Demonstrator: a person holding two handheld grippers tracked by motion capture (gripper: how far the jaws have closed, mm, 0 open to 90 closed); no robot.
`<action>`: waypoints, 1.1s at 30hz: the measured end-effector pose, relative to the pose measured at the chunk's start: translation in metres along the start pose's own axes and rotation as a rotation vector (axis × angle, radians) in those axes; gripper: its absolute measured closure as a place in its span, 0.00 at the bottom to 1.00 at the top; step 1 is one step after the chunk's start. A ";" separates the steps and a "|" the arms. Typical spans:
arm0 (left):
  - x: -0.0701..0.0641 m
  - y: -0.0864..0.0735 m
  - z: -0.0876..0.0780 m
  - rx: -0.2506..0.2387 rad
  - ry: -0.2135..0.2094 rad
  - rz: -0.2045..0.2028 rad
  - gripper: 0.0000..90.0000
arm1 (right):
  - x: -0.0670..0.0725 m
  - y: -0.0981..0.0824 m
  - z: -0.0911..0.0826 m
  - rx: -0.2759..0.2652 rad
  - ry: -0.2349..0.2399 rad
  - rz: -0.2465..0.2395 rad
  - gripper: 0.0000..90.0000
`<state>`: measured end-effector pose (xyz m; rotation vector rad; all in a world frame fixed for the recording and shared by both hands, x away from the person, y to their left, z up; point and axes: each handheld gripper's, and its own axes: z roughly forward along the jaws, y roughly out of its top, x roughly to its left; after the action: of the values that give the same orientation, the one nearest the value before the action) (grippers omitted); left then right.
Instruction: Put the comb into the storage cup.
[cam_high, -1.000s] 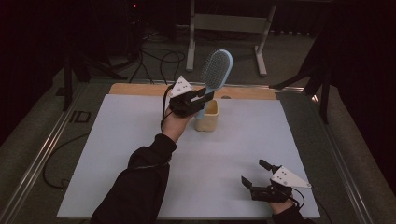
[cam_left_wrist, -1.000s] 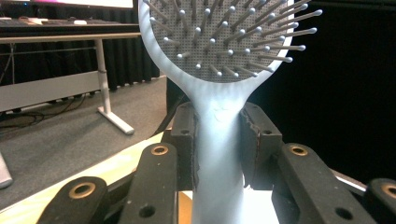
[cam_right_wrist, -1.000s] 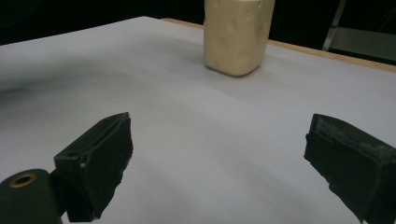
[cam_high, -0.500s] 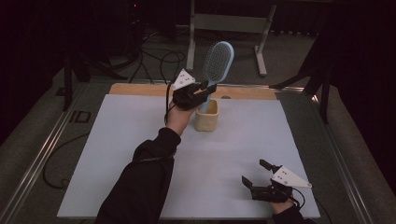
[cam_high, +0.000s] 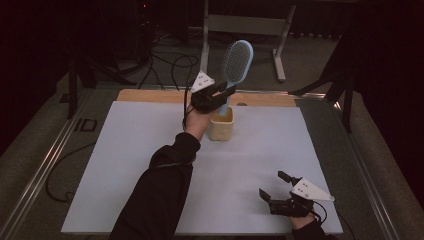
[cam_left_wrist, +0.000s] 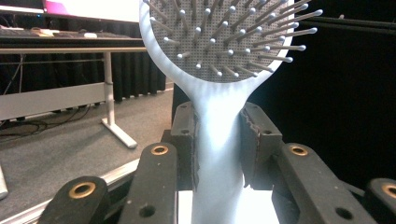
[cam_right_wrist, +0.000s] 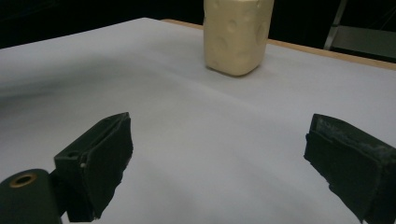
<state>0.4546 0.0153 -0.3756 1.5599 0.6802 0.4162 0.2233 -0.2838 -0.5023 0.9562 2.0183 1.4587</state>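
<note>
With the left gripper (cam_high: 227, 93) clamped on the hairbrush (cam_left_wrist: 219, 135) handle, keep upright, centre over the cream cup (cam_high: 221, 125), lower straight down; right gripper (cam_high: 276, 186) wide open, empty.

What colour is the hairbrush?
Pale blue hairbrush, with a grey bristle pad; the left gripper view shows it best.

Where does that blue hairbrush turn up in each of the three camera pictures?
High view: hairbrush upper centre, upright, handle clamped by the left gripper.
Left gripper view: hairbrush centre, between the jaws.
Right gripper view: not in it.
Shared landmark: cream cup.
</note>
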 end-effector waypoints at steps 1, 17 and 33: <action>0.001 -0.001 0.001 -0.003 0.008 0.000 0.78 | 0.000 0.000 0.000 -0.002 0.001 0.002 0.08; 0.016 -0.017 0.014 -0.016 0.031 -0.053 0.78 | 0.000 -0.001 0.001 0.001 0.012 0.005 0.08; 0.024 -0.039 0.019 -0.001 0.028 -0.069 0.78 | 0.000 -0.001 0.001 0.004 0.019 0.004 0.08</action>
<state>0.4779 0.0163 -0.4195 1.5278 0.7536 0.3868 0.2235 -0.2836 -0.5034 0.9526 2.0344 1.4715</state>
